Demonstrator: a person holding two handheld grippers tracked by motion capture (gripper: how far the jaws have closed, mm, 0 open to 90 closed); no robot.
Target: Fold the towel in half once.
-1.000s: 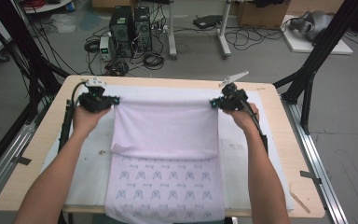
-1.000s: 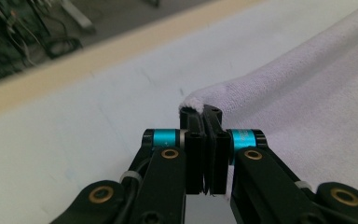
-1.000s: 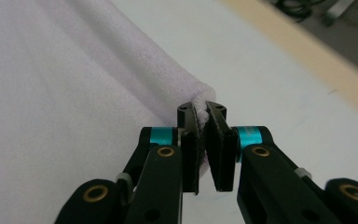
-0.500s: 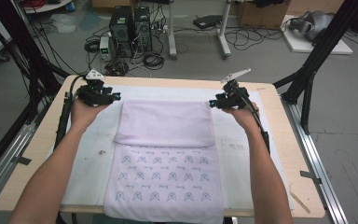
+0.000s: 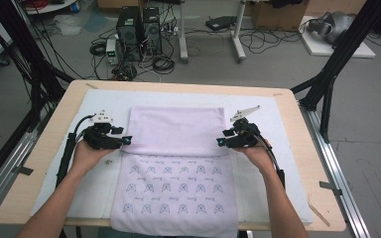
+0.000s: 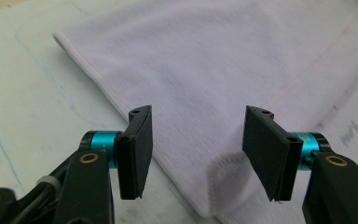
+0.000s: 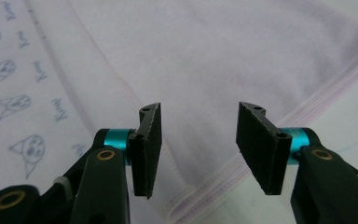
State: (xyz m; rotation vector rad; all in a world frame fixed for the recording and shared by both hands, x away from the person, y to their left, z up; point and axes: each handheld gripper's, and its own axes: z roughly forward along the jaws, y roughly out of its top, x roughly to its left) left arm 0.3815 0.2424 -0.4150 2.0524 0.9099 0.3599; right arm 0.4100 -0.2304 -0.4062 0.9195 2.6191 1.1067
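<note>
Lilac cloth (image 5: 178, 163) flat on worktop (image 5: 297, 114), top half folded down. Left gripper (image 5: 127, 141) and right gripper (image 5: 220, 142) at fold corners, fingers just opened, apart, cloth corner between, unpinched.

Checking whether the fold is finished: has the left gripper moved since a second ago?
Yes. In the high view the left gripper has come from the table's far edge toward the person, beside the folded towel; its jaws have just been opening, pressing nothing.

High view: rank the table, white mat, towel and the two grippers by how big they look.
1. table
2. white mat
3. towel
4. left gripper and right gripper: look alike, no ranking.
</note>
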